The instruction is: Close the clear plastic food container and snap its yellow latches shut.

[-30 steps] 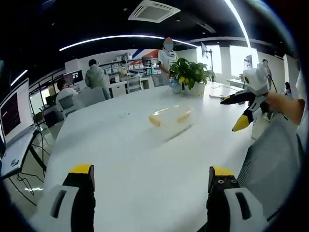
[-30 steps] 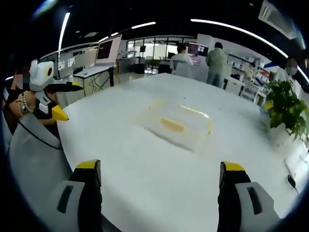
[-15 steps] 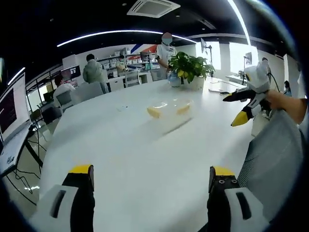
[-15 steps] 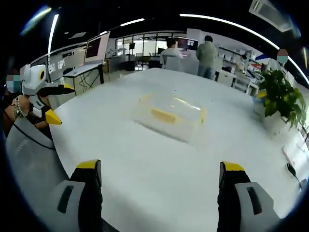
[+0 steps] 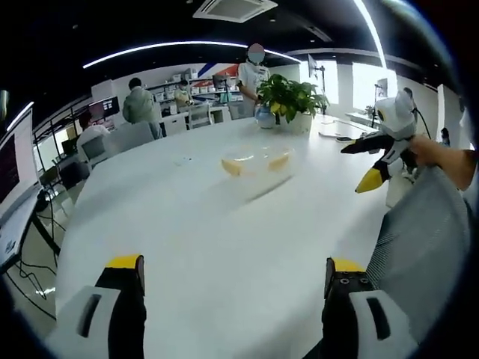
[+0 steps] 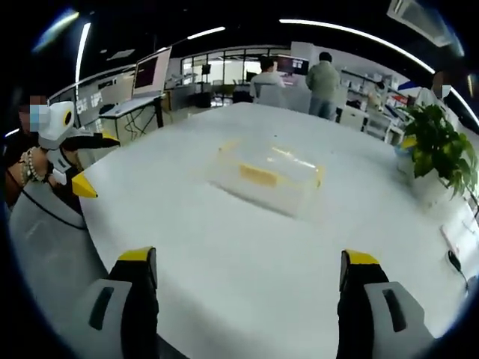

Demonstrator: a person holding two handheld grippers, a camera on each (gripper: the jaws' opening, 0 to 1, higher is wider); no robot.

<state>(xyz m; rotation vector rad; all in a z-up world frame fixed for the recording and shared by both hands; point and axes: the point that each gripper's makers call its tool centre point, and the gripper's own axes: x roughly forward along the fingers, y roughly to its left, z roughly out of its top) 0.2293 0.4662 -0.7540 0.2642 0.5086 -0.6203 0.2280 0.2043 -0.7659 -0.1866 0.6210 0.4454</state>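
A clear plastic food container (image 5: pixel 254 166) with yellow latches (image 5: pixel 231 167) rests on the white table (image 5: pixel 194 239), well ahead of my left gripper (image 5: pixel 233 278), whose jaws stand wide apart with nothing between them. In the right gripper view the container (image 6: pixel 266 178) lies mid-table with a yellow latch (image 6: pixel 258 176) facing me, and my right gripper (image 6: pixel 248 277) is open and empty at the near edge. The right gripper (image 5: pixel 378 153) shows at the right of the left gripper view, held above the table edge; the left gripper (image 6: pixel 71 153) shows at the left of the right gripper view.
A potted plant (image 5: pixel 288 101) stands at the table's far end beyond the container, seen also as the plant (image 6: pixel 441 161) at right. Several people sit and stand at desks behind. A monitor (image 6: pixel 153 75) is on a side desk. A grey sleeve (image 5: pixel 426 247) fills the right.
The left view has swung slightly, so the container sits a little higher and farther off. The right view shifted little. Both grippers stay open and the container has not moved.
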